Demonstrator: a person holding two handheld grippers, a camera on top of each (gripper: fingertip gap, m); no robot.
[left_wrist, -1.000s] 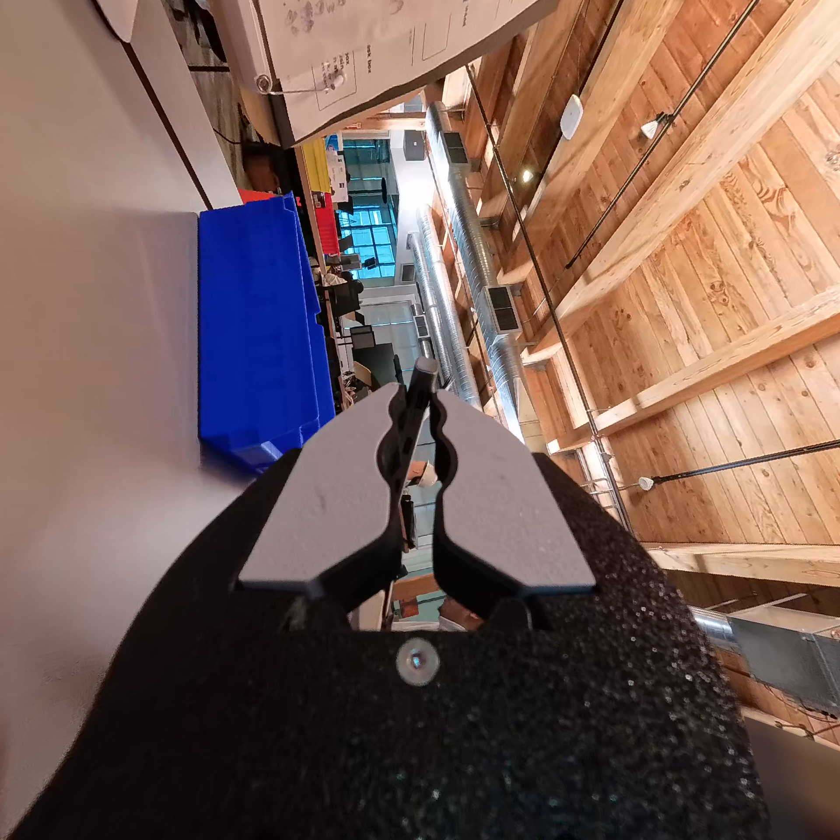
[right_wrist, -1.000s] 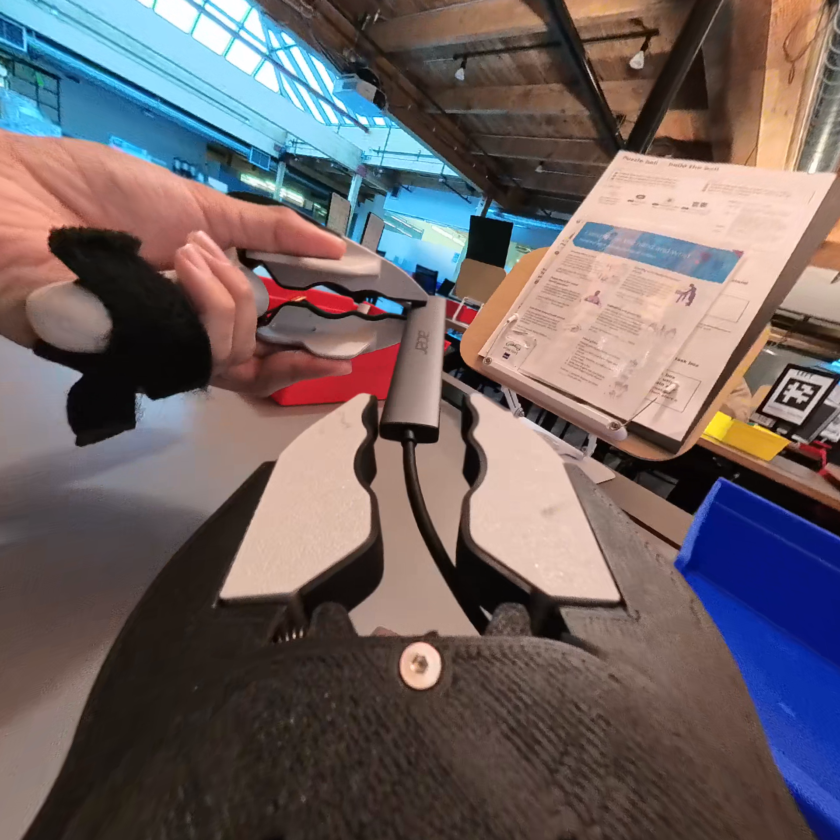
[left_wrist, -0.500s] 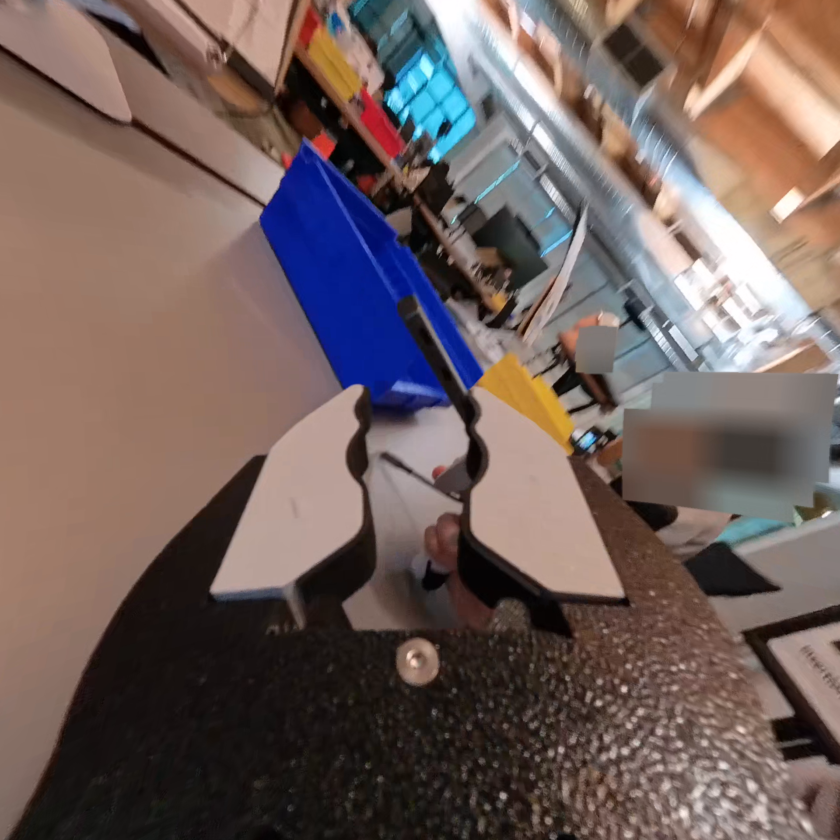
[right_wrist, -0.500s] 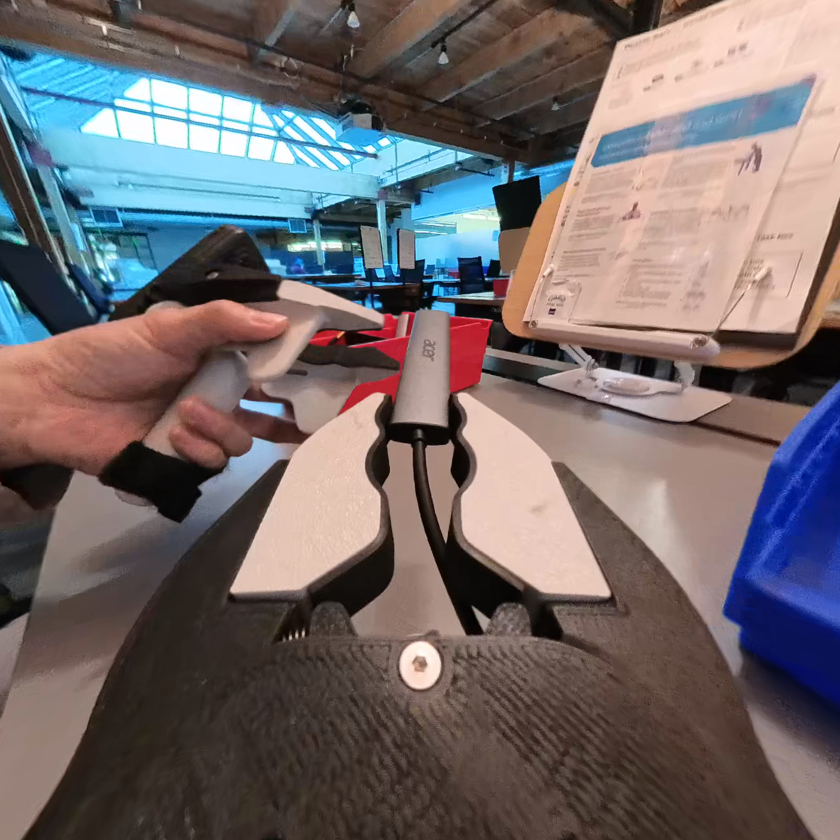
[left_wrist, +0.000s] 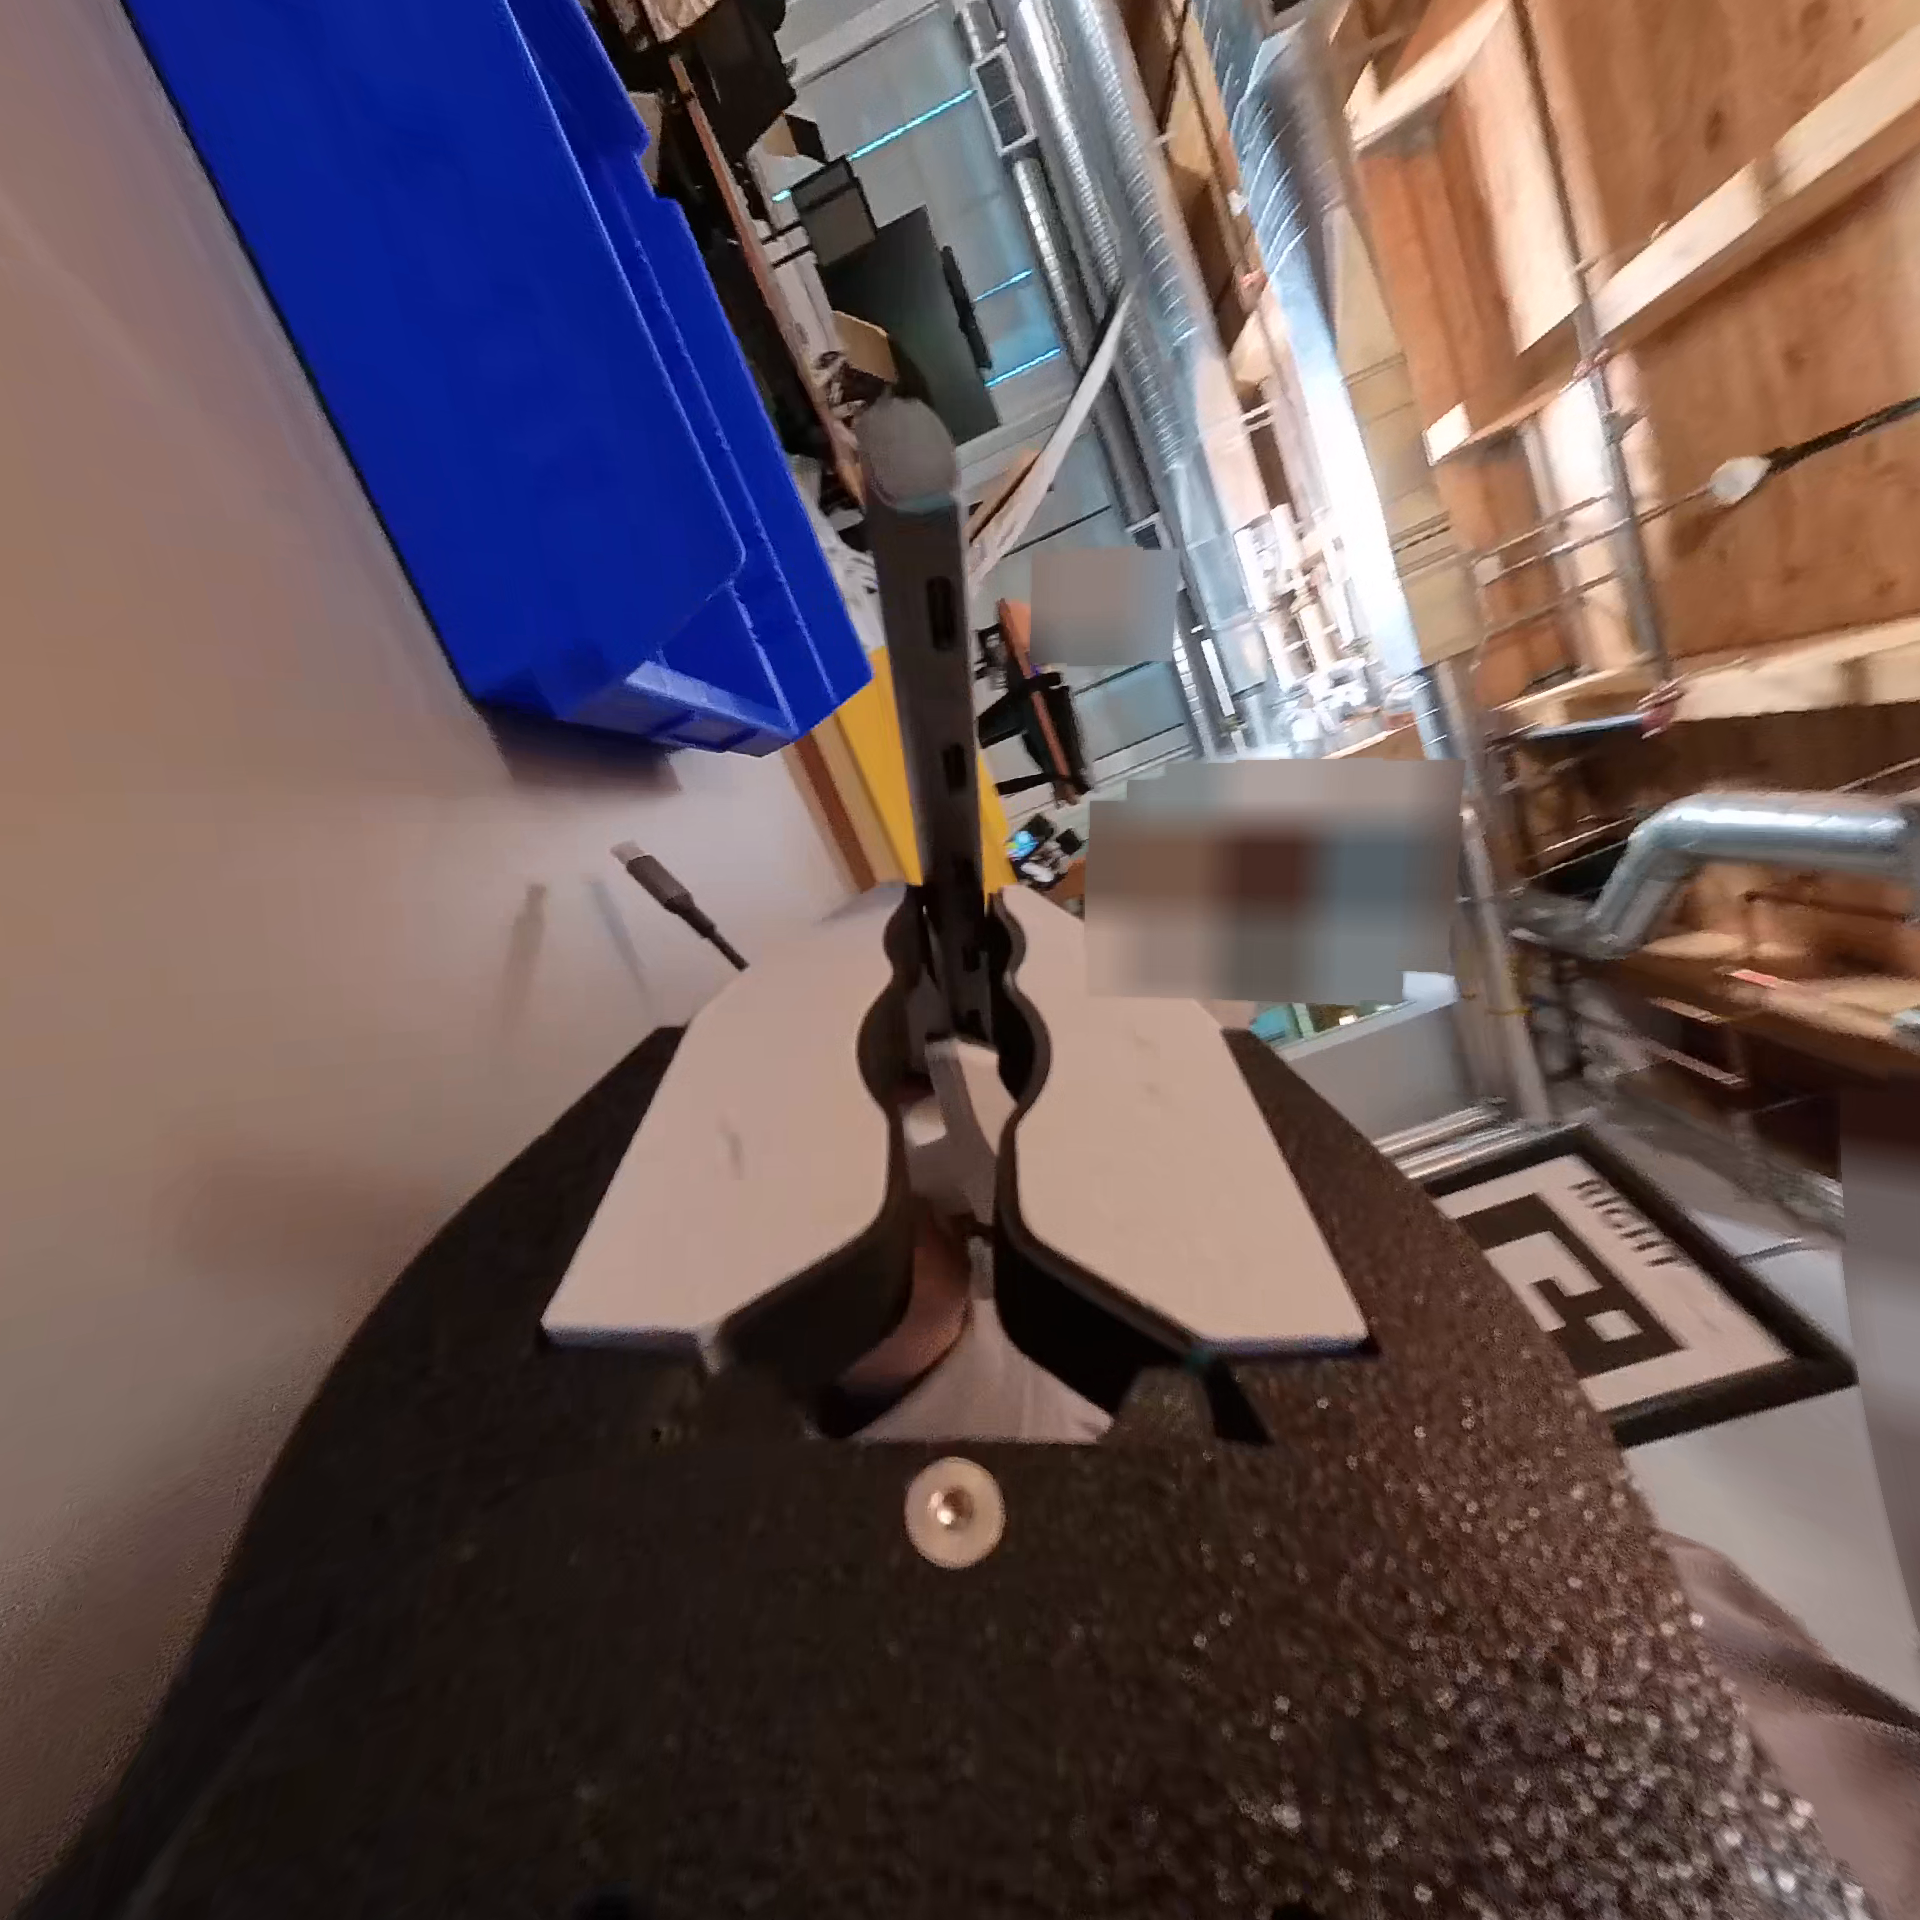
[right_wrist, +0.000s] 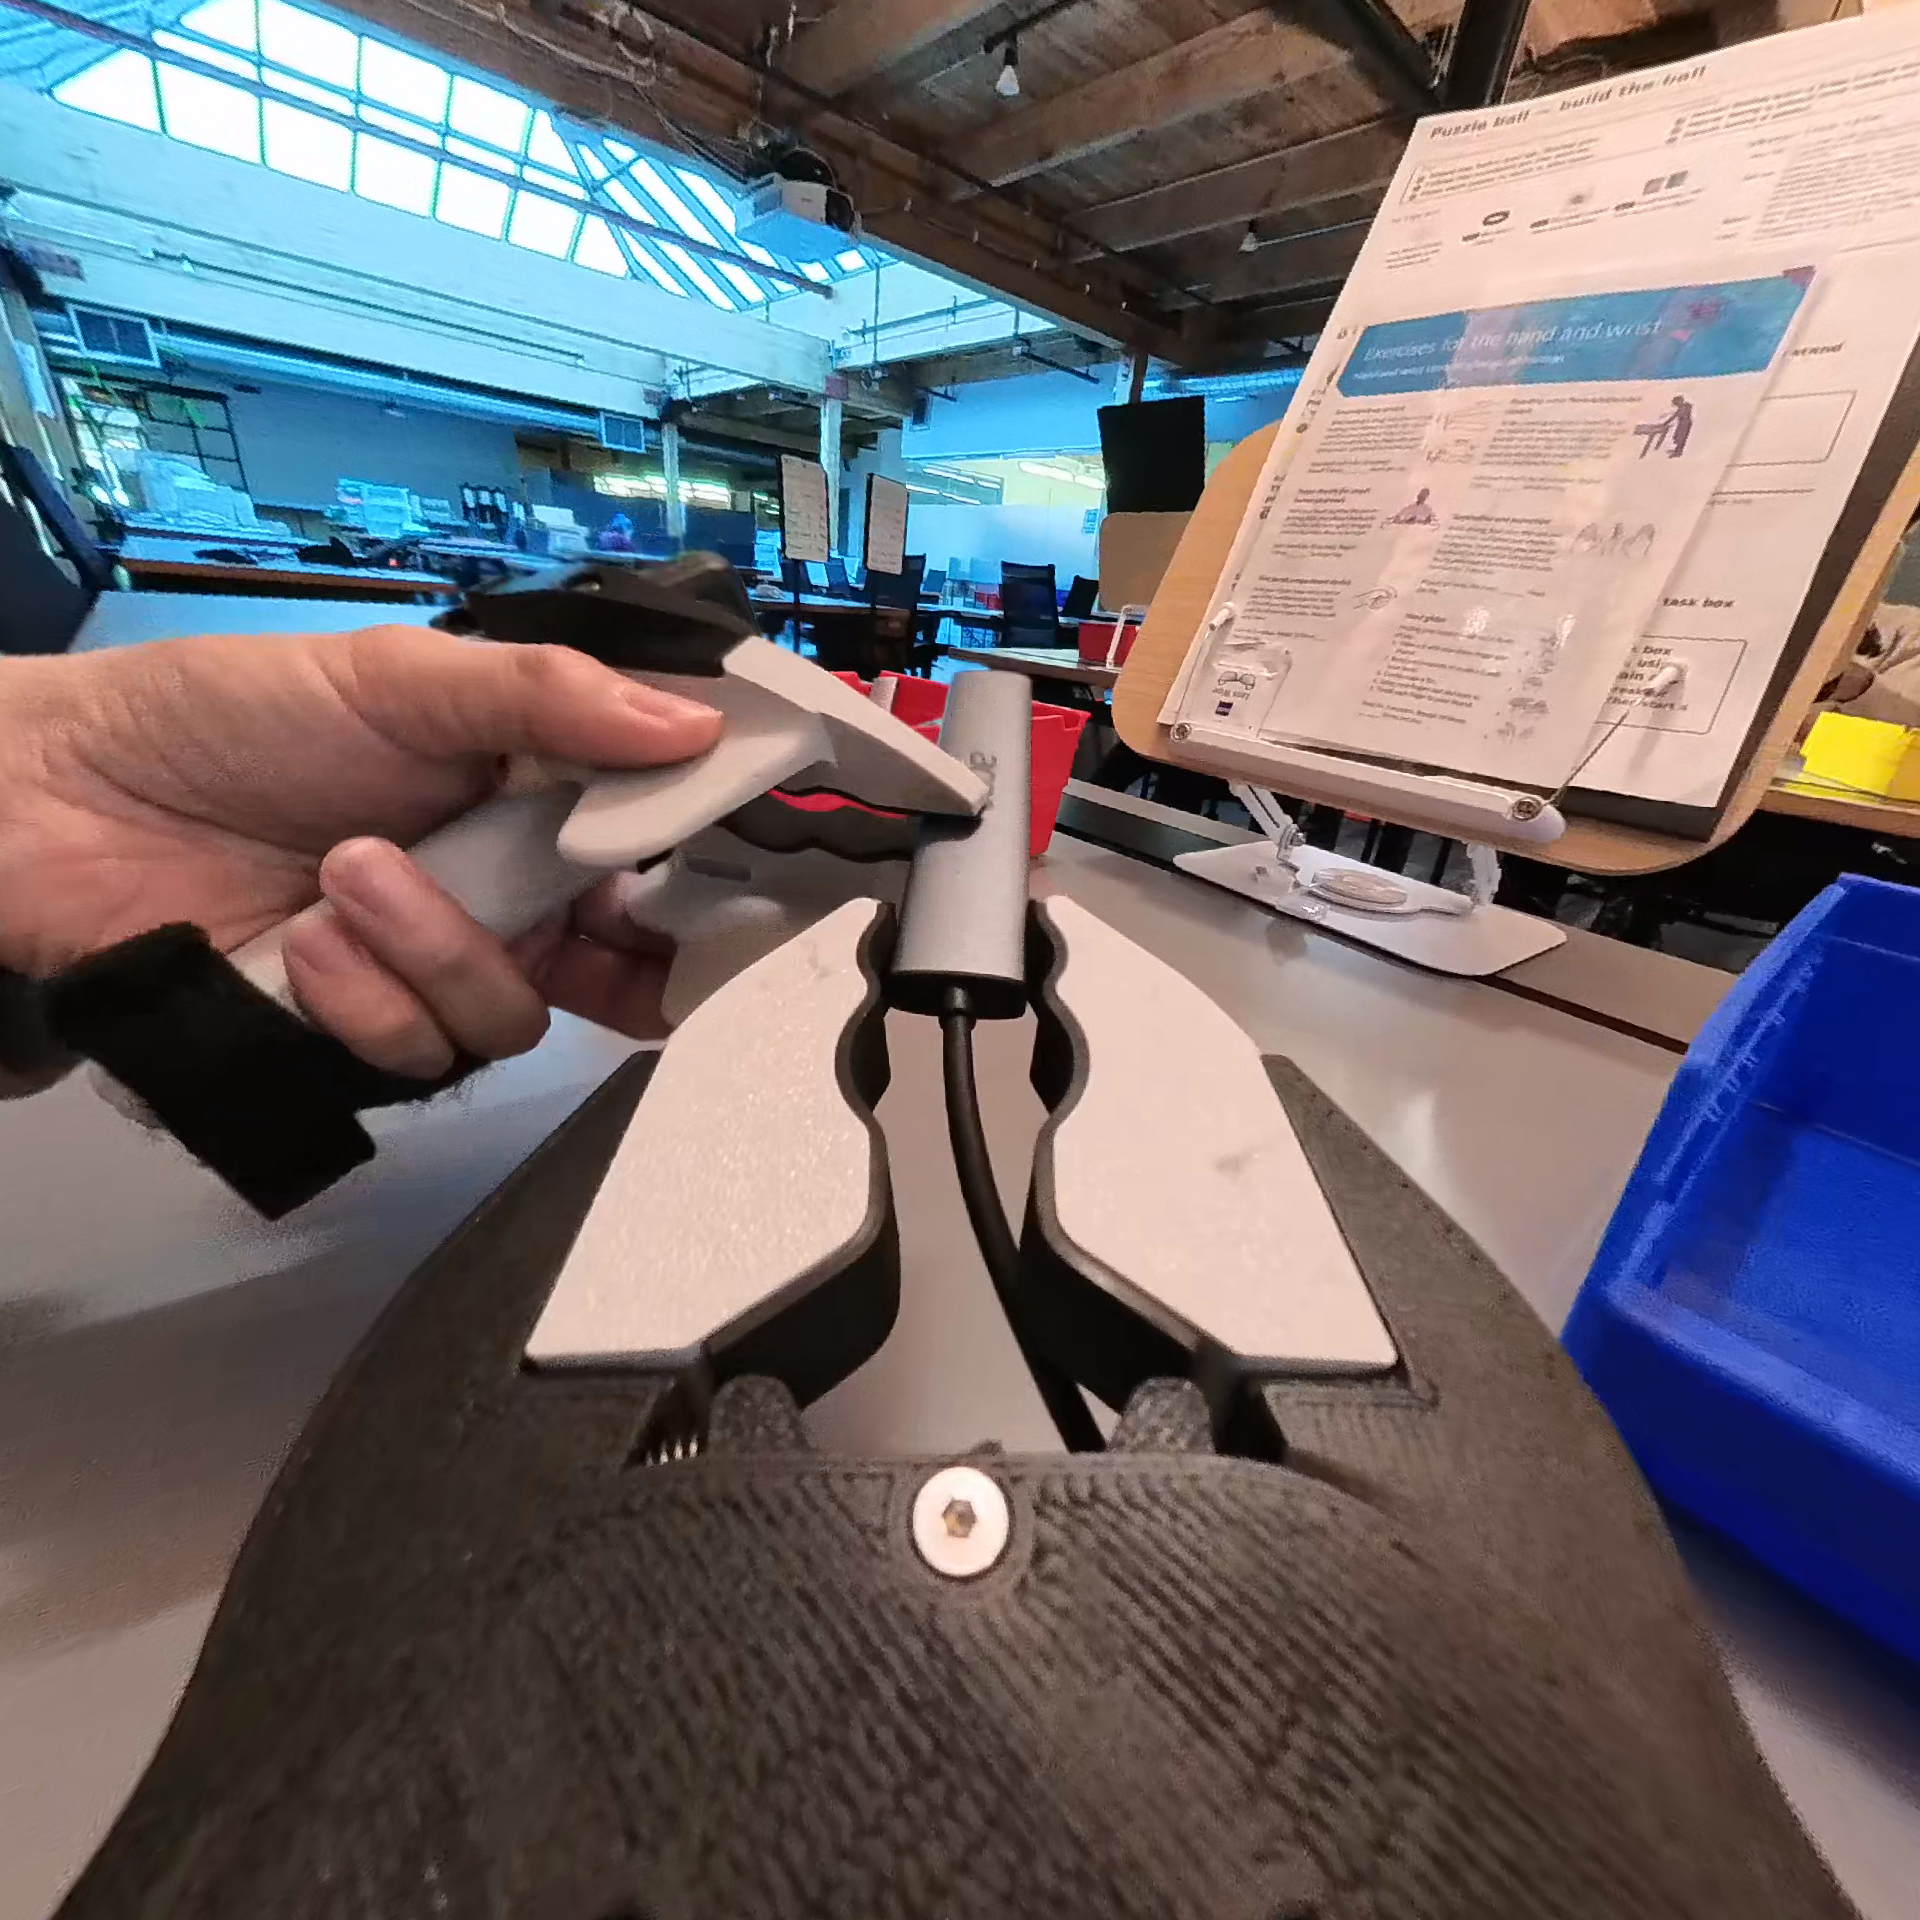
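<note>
A slim grey USB hub (right_wrist: 966, 831) with a black cable (right_wrist: 977, 1122) sticks out forward from my right gripper (right_wrist: 961, 920), which is shut on its cable end above the grey table (right_wrist: 1351, 1039). A hand holds my left gripper (right_wrist: 831, 769), whose fingers close on the hub's side from the left. In the left wrist view the hub (left_wrist: 930, 675) shows edge-on with its ports, pinched between the tips of the left gripper (left_wrist: 956, 920). The cable's plug (left_wrist: 660, 883) hangs free near the table.
A blue bin (right_wrist: 1766, 1247) stands on the table at the right, also in the left wrist view (left_wrist: 468, 312). A document stand (right_wrist: 1507, 520) with printed sheets stands behind. A red bin (right_wrist: 1055, 748) sits behind the hub. A black-and-white marker card (left_wrist: 1621, 1299) lies nearby. The grippers are tip to tip, or close to it.
My left gripper swung back toward the hub and went from open to closed on its side. My right gripper kept its hold on the hub and shifted slightly.
</note>
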